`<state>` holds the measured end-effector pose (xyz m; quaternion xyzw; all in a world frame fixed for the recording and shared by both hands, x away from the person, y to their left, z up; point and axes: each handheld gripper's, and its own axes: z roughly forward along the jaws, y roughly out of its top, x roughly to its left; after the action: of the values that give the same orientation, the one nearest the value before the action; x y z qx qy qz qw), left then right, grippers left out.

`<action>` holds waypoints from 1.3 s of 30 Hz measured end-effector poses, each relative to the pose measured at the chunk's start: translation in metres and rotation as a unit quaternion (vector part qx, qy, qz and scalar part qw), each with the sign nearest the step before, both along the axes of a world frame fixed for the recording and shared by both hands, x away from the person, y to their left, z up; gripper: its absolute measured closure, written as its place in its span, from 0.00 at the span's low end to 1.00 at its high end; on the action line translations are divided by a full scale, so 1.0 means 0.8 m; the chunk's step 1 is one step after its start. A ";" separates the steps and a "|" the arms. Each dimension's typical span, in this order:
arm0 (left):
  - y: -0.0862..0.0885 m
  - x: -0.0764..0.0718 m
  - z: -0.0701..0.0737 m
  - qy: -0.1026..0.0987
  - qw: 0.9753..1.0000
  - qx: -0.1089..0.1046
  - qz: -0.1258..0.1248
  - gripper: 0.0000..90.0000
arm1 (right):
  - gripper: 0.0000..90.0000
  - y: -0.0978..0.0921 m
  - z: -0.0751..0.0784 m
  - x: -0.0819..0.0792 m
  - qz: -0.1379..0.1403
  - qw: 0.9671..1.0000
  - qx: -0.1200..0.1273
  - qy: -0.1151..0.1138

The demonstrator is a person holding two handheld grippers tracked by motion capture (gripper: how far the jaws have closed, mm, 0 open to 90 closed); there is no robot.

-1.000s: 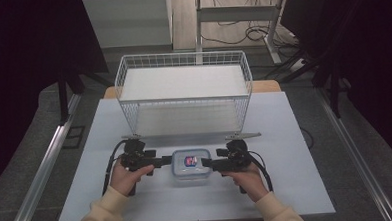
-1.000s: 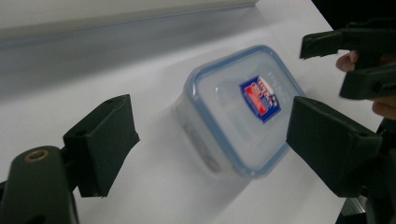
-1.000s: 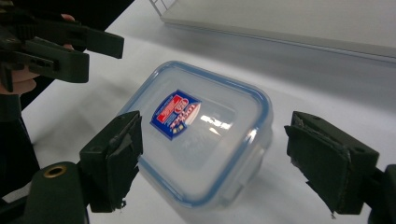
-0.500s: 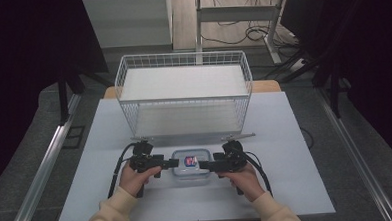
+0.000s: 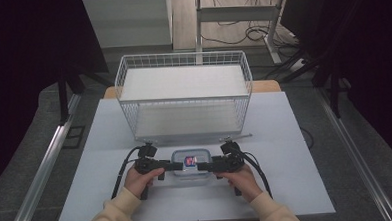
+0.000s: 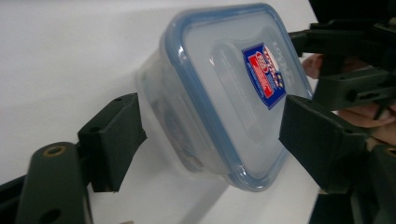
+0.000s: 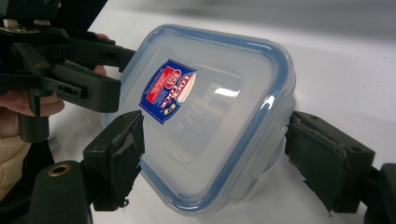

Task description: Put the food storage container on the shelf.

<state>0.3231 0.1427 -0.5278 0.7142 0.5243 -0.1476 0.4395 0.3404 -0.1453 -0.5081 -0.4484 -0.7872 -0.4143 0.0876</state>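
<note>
Left gripper (image 5: 179, 166) and right gripper (image 5: 200, 166) meet a lidded plastic food container (image 5: 190, 163) from opposite ends, low on the white worktop (image 5: 296, 151).

Each gripper's jaws stand wide, straddling the container's short end without clamping; it sits between the two, its blue-sealed lid (image 7: 212, 112) with a red-and-blue label (image 6: 265, 74) facing up. Clear, thin-walled and apparently empty, it should prove light and fairly stiff but slick, so it may skid if squeezed off-centre. The ridged lid rim offers the surest purchase. Beyond both grippers stands a white wire basket (image 5: 183, 93).
</note>
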 end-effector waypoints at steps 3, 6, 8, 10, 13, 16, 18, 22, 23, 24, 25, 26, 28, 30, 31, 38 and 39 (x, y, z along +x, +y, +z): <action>-0.002 0.000 -0.001 0.001 1.000 -0.001 -0.003 0.25 | 0.22 0.001 -0.003 0.001 -0.003 1.000 0.001 0.008; -0.001 0.001 -0.003 0.005 1.000 -0.004 -0.003 0.26 | 0.22 -0.002 -0.006 0.004 -0.011 1.000 0.005 0.018; -0.001 0.002 -0.004 0.007 1.000 -0.005 -0.004 0.27 | 0.22 -0.004 -0.008 0.006 -0.017 1.000 0.008 0.024; -0.002 0.002 -0.005 0.009 1.000 -0.008 -0.006 0.27 | 0.23 -0.006 -0.010 0.007 -0.017 0.999 0.013 0.031; -0.002 0.002 -0.006 0.010 1.000 -0.015 -0.010 0.31 | 0.27 -0.004 -0.011 0.007 -0.014 0.999 0.017 0.038; -0.001 0.002 -0.005 0.010 1.000 -0.015 -0.009 0.33 | 0.31 -0.003 -0.011 0.006 -0.012 0.999 0.016 0.039; 0.000 0.000 -0.002 0.004 1.000 -0.013 -0.004 0.37 | 0.39 -0.007 -0.010 0.008 -0.021 0.998 0.023 0.049; 0.001 -0.001 0.000 0.000 1.000 -0.014 0.000 0.43 | 0.45 -0.015 -0.009 0.009 -0.023 0.997 0.037 0.064; 0.002 -0.002 0.000 -0.001 1.000 -0.014 0.001 0.43 | 0.46 -0.016 -0.009 0.009 -0.024 0.997 0.041 0.067; 0.001 -0.003 0.001 -0.002 1.000 -0.013 0.004 0.44 | 0.48 -0.018 -0.010 0.009 -0.027 0.996 0.047 0.069; 0.002 -0.004 0.002 -0.006 1.000 -0.010 -0.001 0.45 | 0.48 -0.020 -0.011 0.008 -0.029 0.996 0.053 0.073; 0.002 -0.006 0.003 -0.009 1.000 -0.008 -0.001 0.45 | 0.50 -0.022 -0.011 0.008 -0.029 0.995 0.058 0.072; 0.003 -0.009 0.006 -0.014 1.000 -0.007 0.000 0.48 | 0.53 -0.026 -0.011 0.006 -0.032 0.994 0.069 0.075; 0.005 -0.011 0.005 -0.014 1.000 -0.015 0.003 0.50 | 0.54 -0.027 -0.010 0.002 -0.032 0.995 0.070 0.069; 0.006 -0.012 0.004 -0.011 1.000 -0.024 0.006 0.51 | 0.54 -0.027 -0.009 0.000 -0.034 0.995 0.071 0.067; 0.010 -0.014 0.003 -0.010 0.999 -0.034 0.006 0.53 | 0.55 -0.026 -0.008 -0.008 -0.040 0.995 0.073 0.057; 0.010 -0.014 0.003 -0.012 0.999 -0.032 0.004 0.53 | 0.56 -0.027 -0.008 -0.007 -0.042 0.995 0.075 0.059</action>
<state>0.3116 0.1504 -0.5254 0.6995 0.5167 -0.1544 0.4690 0.3344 -0.1668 -0.5147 -0.4968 -0.7279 -0.4481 0.1500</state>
